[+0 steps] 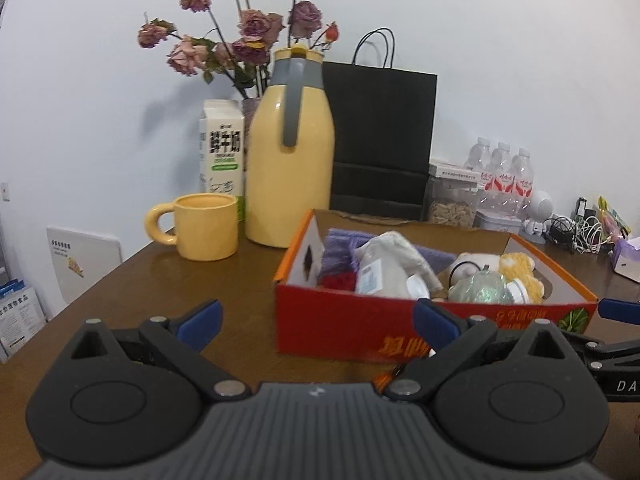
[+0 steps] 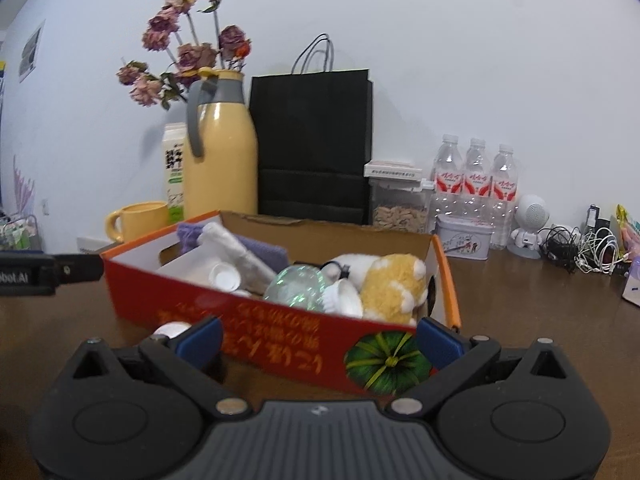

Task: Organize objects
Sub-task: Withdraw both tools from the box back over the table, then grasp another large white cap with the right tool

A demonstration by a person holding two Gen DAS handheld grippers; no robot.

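Left wrist view: a brown table point(image 1: 248, 280) against a white wall carries the red box point(image 1: 360, 320), filled with toys. The left gripper point(image 1: 320, 320) is spread wide, empty. Right wrist view: the right gripper point(image 2: 320, 338) is spread, empty, before the box.

Home or office room: wooden table point(image 1: 132, 280), flask point(image 1: 290, 152), mug point(image 1: 204, 226), dried roses point(image 1: 240, 28), water bottles point(image 2: 474, 176).

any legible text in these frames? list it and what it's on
"DA", cut off by the frame edge: right gripper body.
"obot.AI", cut off: left gripper body.
Milk carton: large Chinese characters, too blurred to read surely.
Red box: orange script, upside down, unreadable.
Water bottles: labels too small.
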